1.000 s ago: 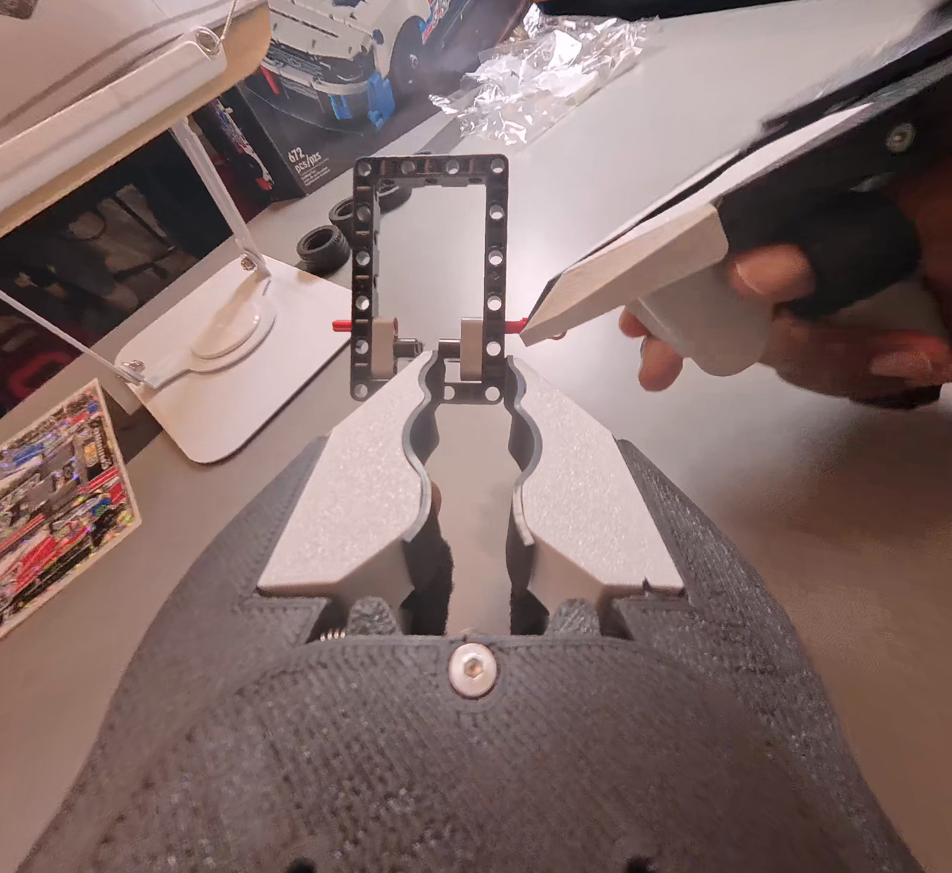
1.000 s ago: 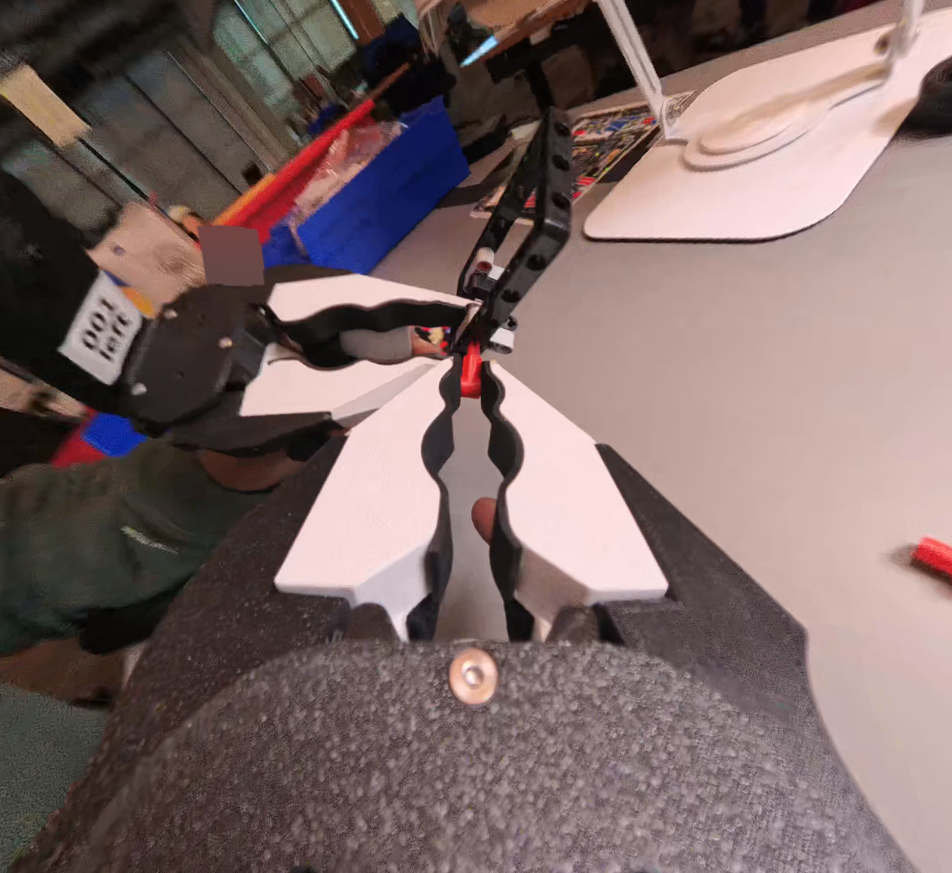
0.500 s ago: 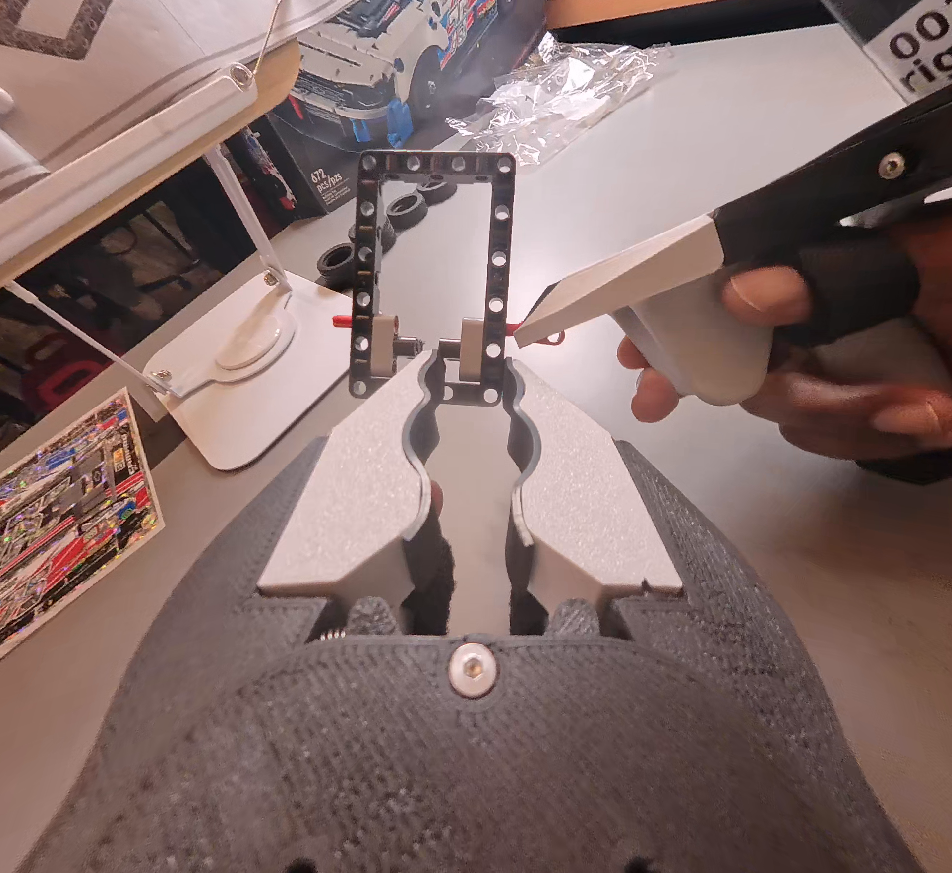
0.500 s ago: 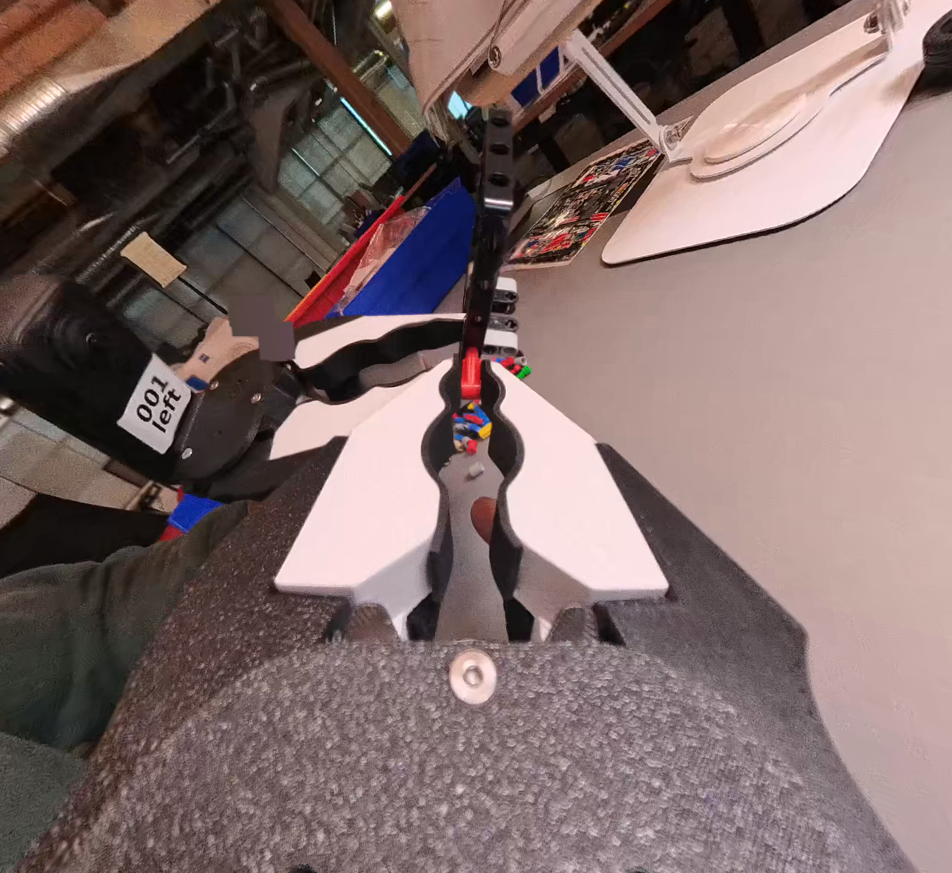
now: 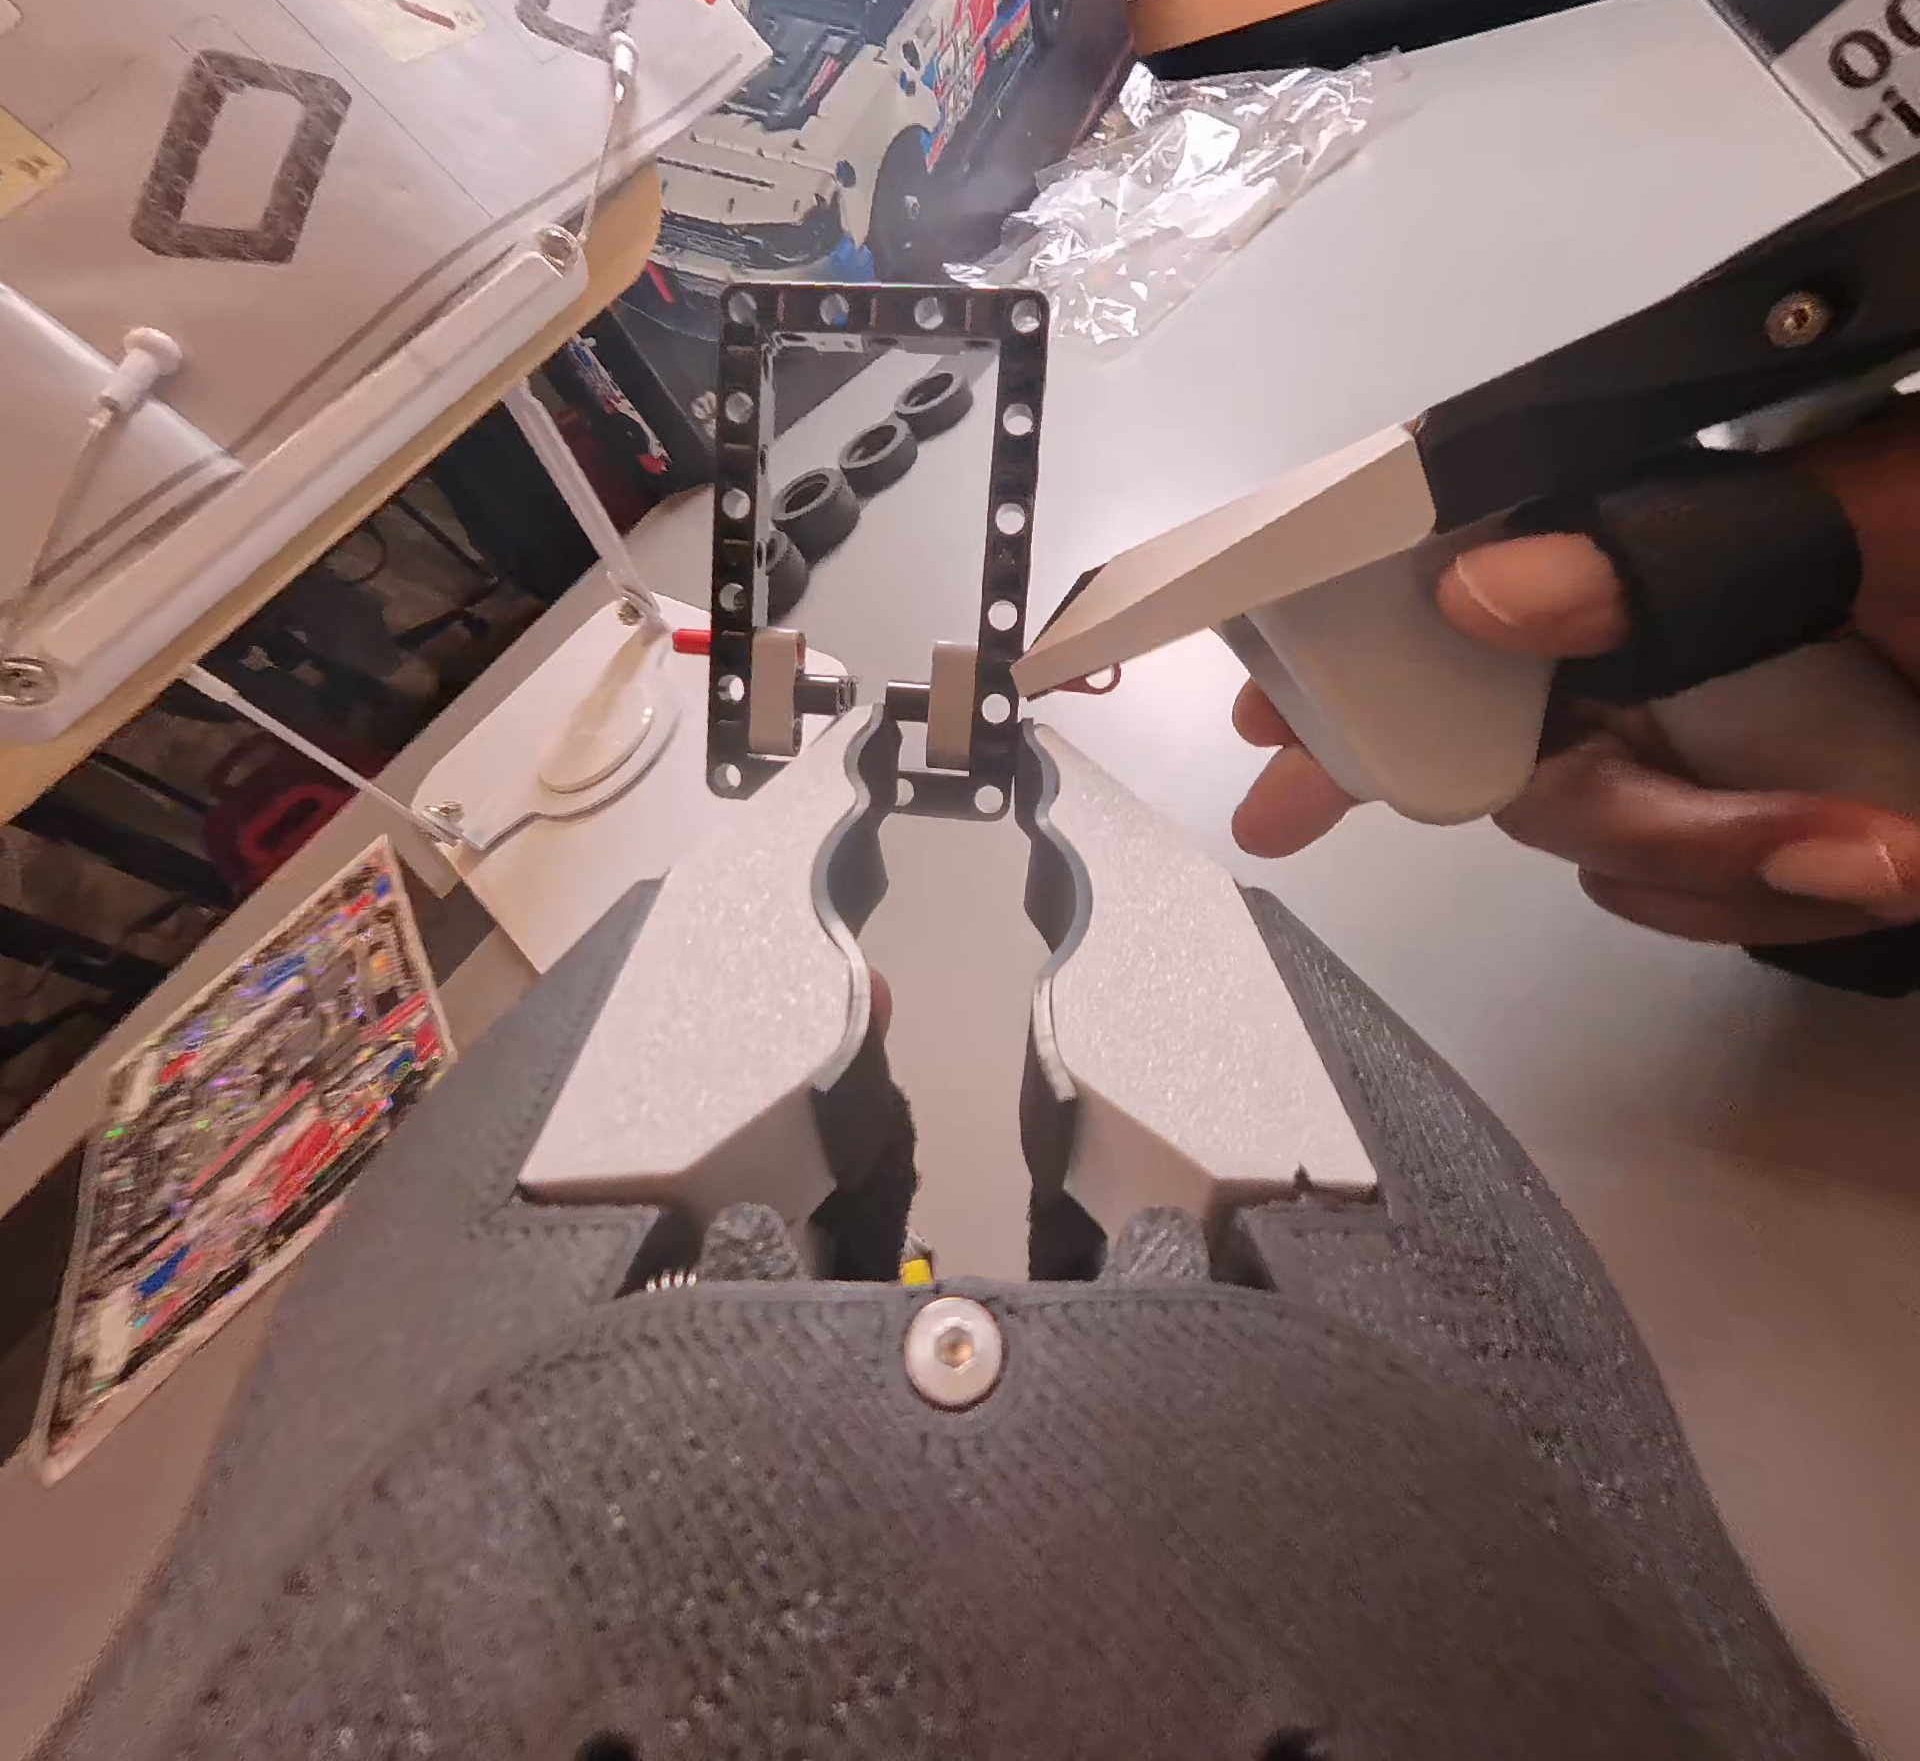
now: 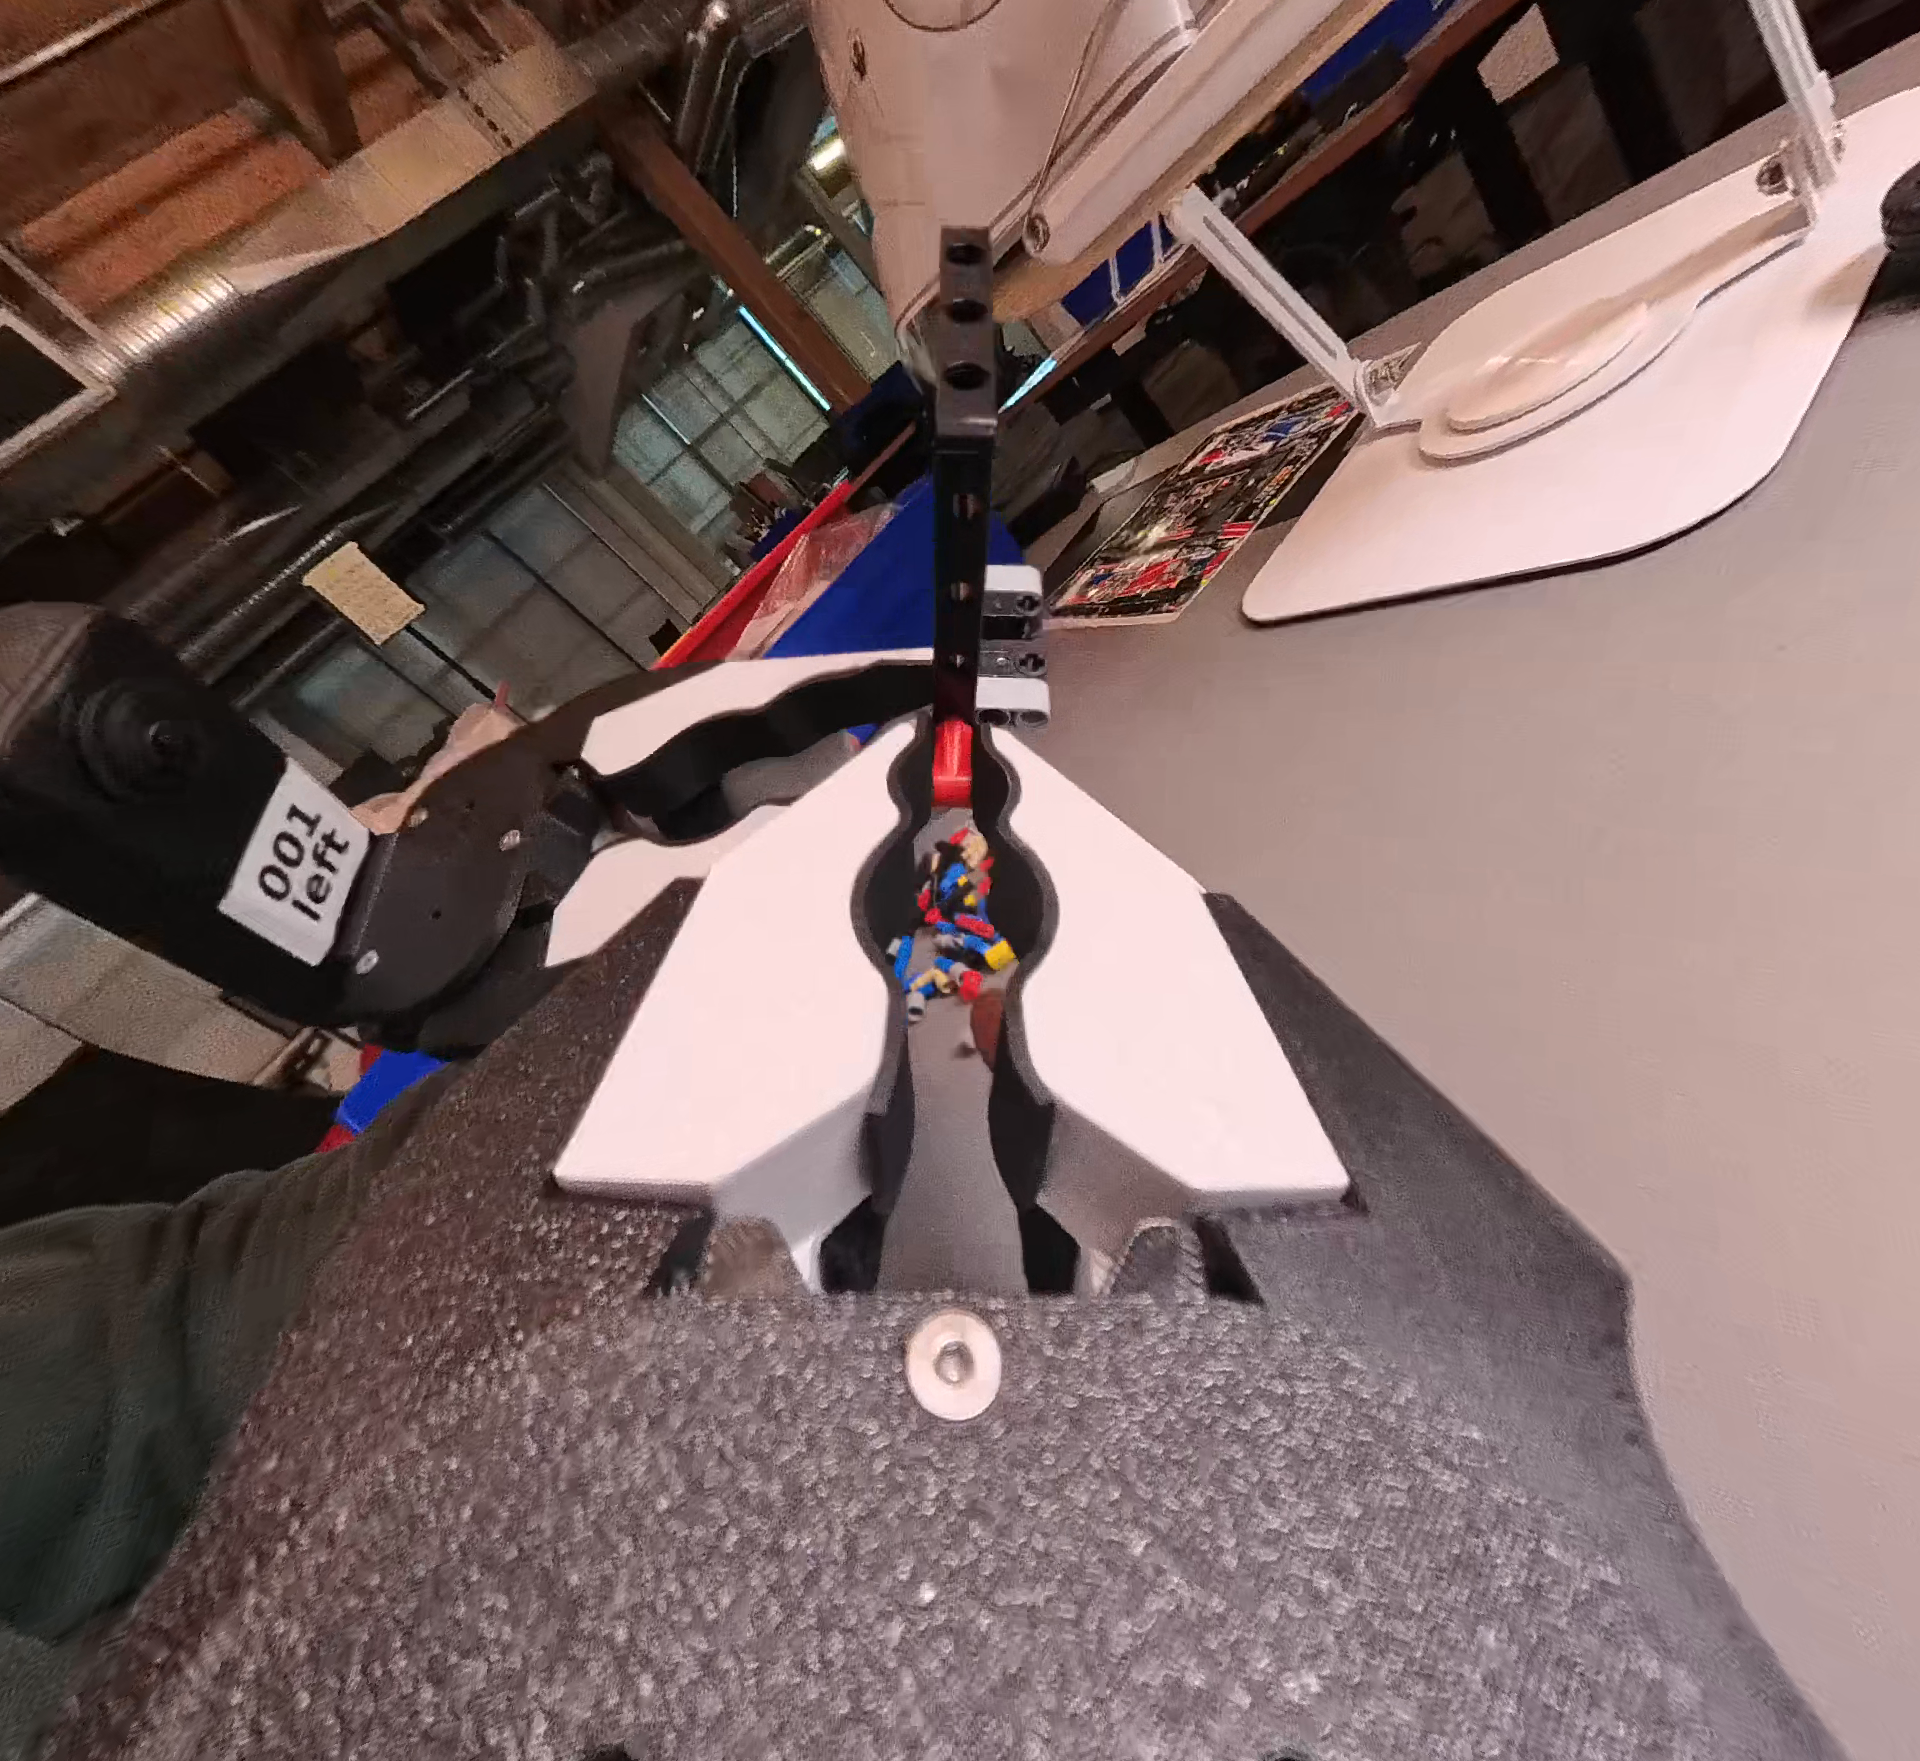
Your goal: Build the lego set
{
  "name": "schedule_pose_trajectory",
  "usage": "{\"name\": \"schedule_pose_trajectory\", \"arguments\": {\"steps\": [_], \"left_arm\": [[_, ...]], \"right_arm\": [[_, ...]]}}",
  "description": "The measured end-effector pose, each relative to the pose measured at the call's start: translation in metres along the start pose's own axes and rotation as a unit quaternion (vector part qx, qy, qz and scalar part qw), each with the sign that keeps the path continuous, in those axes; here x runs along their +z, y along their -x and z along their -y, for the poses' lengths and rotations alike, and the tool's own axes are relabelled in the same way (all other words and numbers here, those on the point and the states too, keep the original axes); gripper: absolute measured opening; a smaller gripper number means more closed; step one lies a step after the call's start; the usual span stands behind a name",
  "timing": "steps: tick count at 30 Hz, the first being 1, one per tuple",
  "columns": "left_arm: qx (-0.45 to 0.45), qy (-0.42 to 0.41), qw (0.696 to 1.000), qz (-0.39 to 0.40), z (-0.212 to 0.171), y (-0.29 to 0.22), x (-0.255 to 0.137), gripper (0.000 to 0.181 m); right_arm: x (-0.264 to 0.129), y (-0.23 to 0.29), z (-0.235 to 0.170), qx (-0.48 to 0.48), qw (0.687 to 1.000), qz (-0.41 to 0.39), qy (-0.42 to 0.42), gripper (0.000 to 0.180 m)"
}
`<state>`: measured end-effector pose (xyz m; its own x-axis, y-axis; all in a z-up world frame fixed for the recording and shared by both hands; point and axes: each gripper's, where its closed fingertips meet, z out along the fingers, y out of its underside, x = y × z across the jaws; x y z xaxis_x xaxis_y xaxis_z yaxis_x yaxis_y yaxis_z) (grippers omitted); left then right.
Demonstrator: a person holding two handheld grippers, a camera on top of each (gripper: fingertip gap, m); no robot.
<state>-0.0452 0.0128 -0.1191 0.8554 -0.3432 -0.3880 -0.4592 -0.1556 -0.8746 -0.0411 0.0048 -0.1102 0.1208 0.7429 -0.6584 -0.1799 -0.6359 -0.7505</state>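
A black rectangular Lego frame (image 5: 1008,464) stands upright, held by its bottom bar in my left gripper (image 5: 953,747), which is shut on it. Two grey connectors (image 5: 951,703) sit inside the frame near the bottom, and a red pin (image 5: 688,641) sticks out on its left side. My right gripper (image 6: 954,737) is shut on a red pin (image 6: 951,761) and holds it against the frame's right bar. It also shows in the left wrist view (image 5: 1029,672). In the right wrist view the frame (image 6: 961,464) is edge-on, and my left gripper (image 6: 914,683) comes in from the left.
A white stand (image 5: 582,755) holds the instruction booklet (image 5: 260,101) at the left. The Lego box (image 5: 914,49), several black tyres (image 5: 878,454) and a crumpled plastic bag (image 5: 1195,173) lie behind the frame. A sticker sheet (image 5: 239,1140) lies at the left. Loose coloured pieces (image 6: 951,922) lie below.
Both grippers have lifted and tilted with the frame. The right wrist view now sees the frame edge-on. The red pin stays at the frame's right bar.
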Motion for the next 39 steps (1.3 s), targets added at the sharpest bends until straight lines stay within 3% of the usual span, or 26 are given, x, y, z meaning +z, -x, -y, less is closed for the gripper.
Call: {"name": "schedule_pose_trajectory", "arguments": {"steps": [3, 5, 8, 12, 16, 27, 39], "left_arm": [[-0.043, -0.006, 0.998, -0.051, 0.001, 0.002, 0.0, 0.022], [-0.07, -0.019, 0.995, -0.071, 0.006, 0.006, -0.003, 0.023], [-0.145, -0.037, 0.977, -0.153, 0.009, 0.0, -0.011, 0.023], [-0.215, -0.078, 0.941, -0.249, 0.016, -0.016, -0.026, 0.023], [-0.171, -0.091, 0.943, -0.272, 0.019, -0.035, -0.035, 0.023], [-0.077, -0.156, 0.935, -0.309, 0.045, -0.06, -0.062, 0.023], [-0.027, -0.183, 0.934, -0.306, 0.058, -0.062, -0.079, 0.023]], "right_arm": [[0.001, 0.004, 0.003, -0.038, 0.999, 0.022, 0.03, 0.006], [-0.002, 0.011, 0.004, -0.12, 0.991, 0.039, 0.055, 0.009], [-0.016, 0.029, 0.008, -0.198, 0.972, 0.112, 0.062, 0.035], [-0.029, 0.032, 0.001, -0.278, 0.941, 0.154, 0.116, 0.054], [-0.035, 0.054, -0.001, -0.255, 0.938, 0.211, 0.104, 0.053], [-0.049, 0.084, -0.014, -0.367, 0.891, 0.256, 0.083, 0.034], [-0.055, 0.106, -0.013, -0.398, 0.874, 0.276, 0.046, 0.034]]}}
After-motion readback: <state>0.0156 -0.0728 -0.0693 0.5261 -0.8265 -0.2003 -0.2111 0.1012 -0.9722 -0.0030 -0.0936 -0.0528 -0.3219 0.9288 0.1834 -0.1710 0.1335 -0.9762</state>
